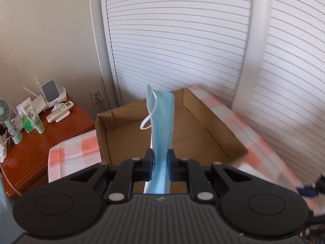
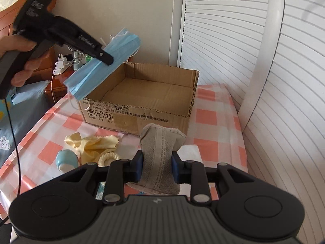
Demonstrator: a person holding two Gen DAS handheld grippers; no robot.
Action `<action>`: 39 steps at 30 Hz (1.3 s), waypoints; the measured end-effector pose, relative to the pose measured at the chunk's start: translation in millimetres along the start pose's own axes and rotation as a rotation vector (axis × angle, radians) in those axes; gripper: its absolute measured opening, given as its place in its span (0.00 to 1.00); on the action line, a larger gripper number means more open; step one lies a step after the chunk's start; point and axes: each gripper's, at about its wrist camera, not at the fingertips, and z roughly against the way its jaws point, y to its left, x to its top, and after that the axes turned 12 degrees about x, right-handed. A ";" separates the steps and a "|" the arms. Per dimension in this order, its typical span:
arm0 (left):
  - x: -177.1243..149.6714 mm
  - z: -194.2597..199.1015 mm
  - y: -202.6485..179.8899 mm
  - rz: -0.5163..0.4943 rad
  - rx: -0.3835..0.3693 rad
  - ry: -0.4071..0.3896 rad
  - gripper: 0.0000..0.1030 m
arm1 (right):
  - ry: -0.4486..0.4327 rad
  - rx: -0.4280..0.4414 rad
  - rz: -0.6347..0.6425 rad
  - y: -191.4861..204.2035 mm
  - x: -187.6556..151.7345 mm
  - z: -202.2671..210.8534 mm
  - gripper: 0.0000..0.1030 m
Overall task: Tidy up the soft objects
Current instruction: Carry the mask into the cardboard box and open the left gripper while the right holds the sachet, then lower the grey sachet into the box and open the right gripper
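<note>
My left gripper (image 1: 160, 162) is shut on a blue face mask (image 1: 162, 122) and holds it in the air over the near side of an open, empty cardboard box (image 1: 223, 130). In the right wrist view the mask (image 2: 105, 61) hangs above the box's (image 2: 142, 113) left front corner, held by the left gripper (image 2: 106, 58). My right gripper (image 2: 157, 167) is shut on a beige lacy sock (image 2: 158, 152), just in front of the box above the checked tablecloth (image 2: 215, 128).
A yellow cloth (image 2: 93, 144), a cream hair tie (image 2: 108, 158) and a light blue rounded object (image 2: 67, 160) lie on the table at the left. A wooden nightstand (image 1: 50, 138) with a fan and bottles stands left. White slatted doors (image 1: 182, 40) stand behind.
</note>
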 end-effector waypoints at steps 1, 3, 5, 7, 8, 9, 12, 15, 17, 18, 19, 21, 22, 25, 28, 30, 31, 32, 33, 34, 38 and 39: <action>7.5 -10.1 -0.3 0.003 0.005 0.003 0.12 | -0.001 -0.002 -0.002 -2.5 2.4 -1.5 0.32; 19.3 -31.2 -2.0 0.000 0.034 0.008 0.12 | -0.002 -0.008 -0.003 -5.1 5.6 -4.3 0.32; 26.3 -51.1 -1.1 0.013 0.054 0.012 0.12 | -0.006 -0.015 -0.005 -7.9 7.6 -5.4 0.32; 29.3 -65.5 1.2 0.040 0.056 -0.008 0.19 | -0.005 -0.016 -0.011 -11.2 9.5 -8.3 0.31; 29.7 -70.6 3.0 0.054 0.061 -0.021 0.33 | -0.005 -0.018 -0.015 -12.5 11.1 -9.6 0.32; 29.8 -75.0 4.4 0.060 0.066 -0.030 0.58 | -0.004 -0.019 -0.018 -13.7 12.2 -10.9 0.32; 25.9 -76.5 6.1 0.085 0.109 -0.044 0.87 | -0.004 -0.027 -0.018 -13.9 15.1 -14.8 0.32; 18.0 -65.4 5.5 0.061 0.081 -0.047 0.91 | -0.007 -0.022 -0.017 -14.0 18.7 -17.9 0.31; 8.8 -54.3 6.3 0.076 0.075 -0.026 0.95 | -0.010 -0.019 -0.013 -13.2 21.5 -19.8 0.32; 1.3 -46.7 6.3 0.082 0.074 -0.014 0.95 | -0.013 -0.015 -0.009 -12.4 23.7 -20.6 0.32; -6.4 -39.0 6.2 0.086 0.070 -0.005 0.95 | -0.016 -0.013 -0.006 -11.4 26.0 -21.5 0.32; -23.5 -21.4 4.1 0.084 0.066 -0.002 0.96 | -0.024 -0.009 0.000 -9.6 31.8 -23.8 0.32; -31.9 -13.1 2.8 0.082 0.073 0.002 0.96 | -0.027 -0.005 0.001 -9.2 35.0 -25.1 0.32; -58.8 12.6 0.7 0.091 0.077 0.002 0.96 | -0.034 0.009 0.007 -8.3 46.2 -31.0 0.32; -85.1 41.3 2.0 0.103 0.101 -0.018 0.97 | -0.040 0.019 0.013 -9.8 62.3 -40.8 0.32; -98.7 60.2 -0.1 0.090 0.132 -0.043 0.99 | -0.040 0.028 0.005 -12.8 74.1 -49.8 0.32; -104.8 69.0 -0.4 0.090 0.140 -0.058 0.99 | -0.035 0.031 -0.002 -14.4 80.7 -55.6 0.32; -111.0 76.5 -1.1 0.090 0.143 -0.070 0.99 | -0.033 0.033 -0.008 -15.9 88.0 -62.6 0.32; -117.5 83.8 -3.2 0.086 0.146 -0.076 0.99 | -0.028 0.037 -0.012 -16.5 94.0 -68.9 0.32; -122.4 89.0 -6.0 0.075 0.151 -0.074 0.99 | -0.024 0.037 -0.015 -18.0 101.5 -78.0 0.32; -137.3 104.9 -19.4 0.026 0.166 -0.085 0.99 | -0.011 0.015 -0.016 -22.3 127.5 -108.7 0.32; -139.9 107.1 -22.8 0.013 0.155 -0.084 0.99 | -0.007 0.004 -0.022 -24.3 134.3 -117.5 0.32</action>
